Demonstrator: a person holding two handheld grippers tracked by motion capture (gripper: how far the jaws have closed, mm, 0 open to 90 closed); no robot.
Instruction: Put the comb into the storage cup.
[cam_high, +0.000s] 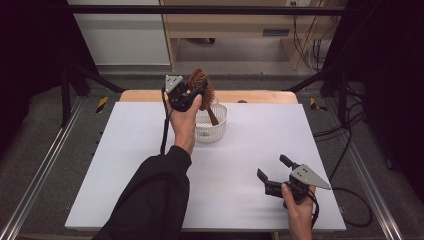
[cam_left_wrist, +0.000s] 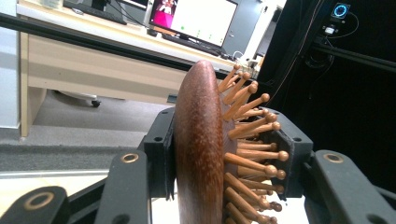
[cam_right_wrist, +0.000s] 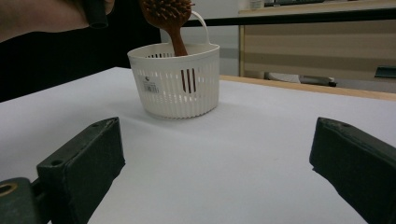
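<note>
A brown wooden hairbrush (cam_high: 201, 85) with wooden pins stands with its handle down inside a white slotted basket (cam_high: 216, 131) near the table's back edge. My left gripper (cam_high: 196, 90) is shut on the brush's head; in the left gripper view the pads clamp the brush (cam_left_wrist: 201, 149) from both sides, back against one pad and pins against the other. In the right gripper view the brush (cam_right_wrist: 169, 16) pokes up out of the basket (cam_right_wrist: 175, 81). My right gripper (cam_high: 272, 167) rests low at the table's front right, jaws wide open with nothing between them.
The white table top (cam_high: 150, 165) is edged by a wooden strip at the back. A person's dark sleeve (cam_high: 150, 200) crosses the front left. Metal rails run along both sides, and cables (cam_high: 350, 200) lie on the floor at the right.
</note>
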